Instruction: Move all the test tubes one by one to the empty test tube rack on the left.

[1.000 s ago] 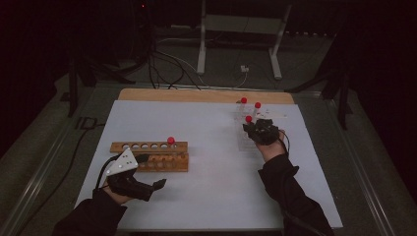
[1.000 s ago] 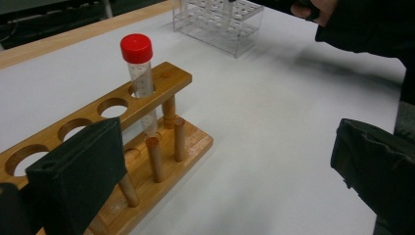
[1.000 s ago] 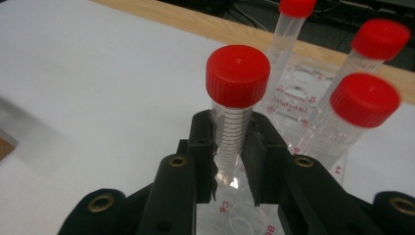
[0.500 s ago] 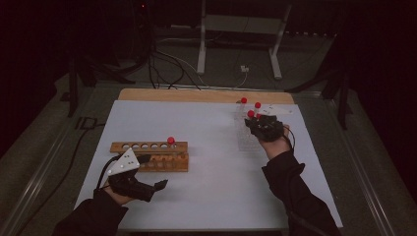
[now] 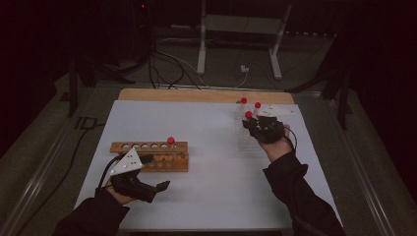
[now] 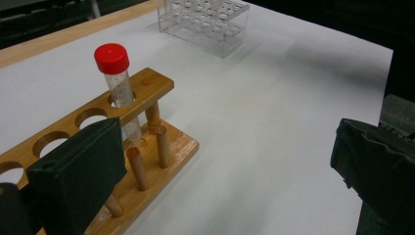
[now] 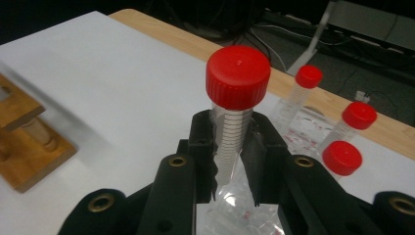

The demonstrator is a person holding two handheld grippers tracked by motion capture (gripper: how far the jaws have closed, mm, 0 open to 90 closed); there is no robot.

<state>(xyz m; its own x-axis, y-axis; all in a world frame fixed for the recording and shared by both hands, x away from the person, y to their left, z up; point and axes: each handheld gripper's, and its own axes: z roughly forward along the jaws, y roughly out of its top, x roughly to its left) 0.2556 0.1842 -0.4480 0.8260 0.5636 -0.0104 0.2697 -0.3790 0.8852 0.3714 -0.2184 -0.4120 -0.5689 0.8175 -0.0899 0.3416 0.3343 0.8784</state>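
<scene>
My right gripper (image 5: 252, 125) is shut on a clear graduated tube with a red cap (image 7: 234, 122), held upright above the clear plastic rack (image 7: 306, 129) at the table's far right. Three more red-capped tubes (image 7: 353, 120) stand in that rack. In the high view the held tube's cap (image 5: 248, 115) shows just left of the gripper body. My left gripper (image 5: 156, 173) rests near the front left, jaws wide open and holding nothing (image 6: 225, 166), beside the wooden rack (image 5: 147, 155). One red-capped tube (image 6: 116, 83) stands in the end hole of that wooden rack (image 6: 147, 93).
A white sheet (image 5: 206, 187) covers the table, with a wooden strip (image 5: 196, 95) along its far edge. The wooden rack has several free holes. Beyond the table are cables and a stand's white legs (image 5: 201, 49) on the floor.
The right gripper has risen slightly with the tube and drifted a little to the right over the clear rack. The left gripper has stayed put.
</scene>
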